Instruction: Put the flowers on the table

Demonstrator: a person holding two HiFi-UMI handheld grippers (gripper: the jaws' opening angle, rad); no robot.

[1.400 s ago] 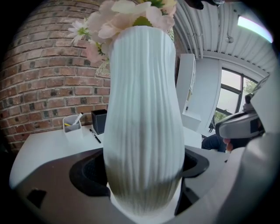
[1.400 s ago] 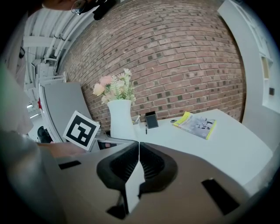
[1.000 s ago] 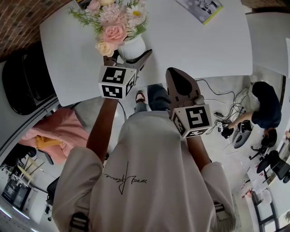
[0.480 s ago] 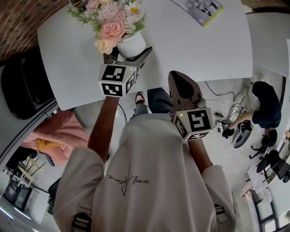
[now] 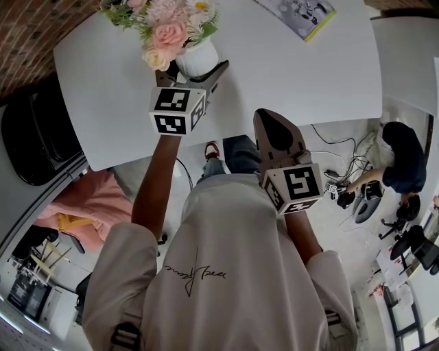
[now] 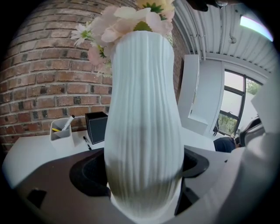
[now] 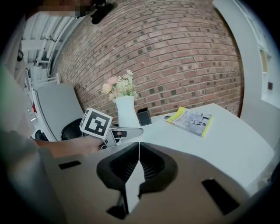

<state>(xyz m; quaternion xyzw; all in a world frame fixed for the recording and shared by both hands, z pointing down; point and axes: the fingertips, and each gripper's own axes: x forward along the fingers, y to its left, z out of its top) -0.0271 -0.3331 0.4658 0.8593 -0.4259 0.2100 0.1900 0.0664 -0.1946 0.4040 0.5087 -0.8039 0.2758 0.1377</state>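
A white ribbed vase (image 5: 199,58) of pink and cream flowers (image 5: 167,29) is over the near left part of the white table (image 5: 288,68). My left gripper (image 5: 194,74) is shut on the vase's belly, one jaw on each side. In the left gripper view the vase (image 6: 142,118) fills the middle, its flowers (image 6: 131,17) at the top. I cannot tell whether its base touches the table. My right gripper (image 5: 276,130) is shut on nothing, held over the floor off the table's near edge. From the right gripper view (image 7: 138,151) the vase (image 7: 125,111) and left gripper (image 7: 120,132) show at left.
A yellow-edged booklet (image 5: 300,12) lies at the table's far side. A pen cup (image 6: 61,129) and a black box (image 6: 96,127) stand by the brick wall. A black chair (image 5: 31,134) is at left; a person (image 5: 401,158) sits low at right among cables.
My left gripper has carried the vase farther out over the table, away from me. The right gripper has hardly moved.
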